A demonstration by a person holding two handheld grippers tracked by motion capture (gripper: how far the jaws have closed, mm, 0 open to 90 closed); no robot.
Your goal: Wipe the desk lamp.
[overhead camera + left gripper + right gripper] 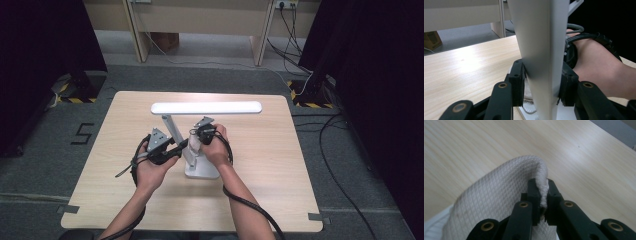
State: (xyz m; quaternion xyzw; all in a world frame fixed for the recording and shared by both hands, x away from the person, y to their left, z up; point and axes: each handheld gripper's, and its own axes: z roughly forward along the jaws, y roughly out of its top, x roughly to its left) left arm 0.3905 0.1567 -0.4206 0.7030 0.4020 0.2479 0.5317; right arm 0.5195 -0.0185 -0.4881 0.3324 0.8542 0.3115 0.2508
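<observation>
A white desk lamp stands at mid-table, with a long bar head [206,108], a slanted post [174,131] and a flat base [202,171]. My left gripper [180,146] is shut on the post low down. In the left gripper view the pads press both sides of the post [541,50], and the gripper [541,83] points level. My right gripper [195,146] is just right of the post, above the base. It is shut on a fold of white waffle-weave cloth [499,202], pinched between the jaws of the right gripper [541,195].
The light wooden table [260,165] has bare room on both sides of the lamp. The right hand [599,72] sits close behind the post. Desk legs [140,35] and cables [295,30] are on the floor beyond the far edge.
</observation>
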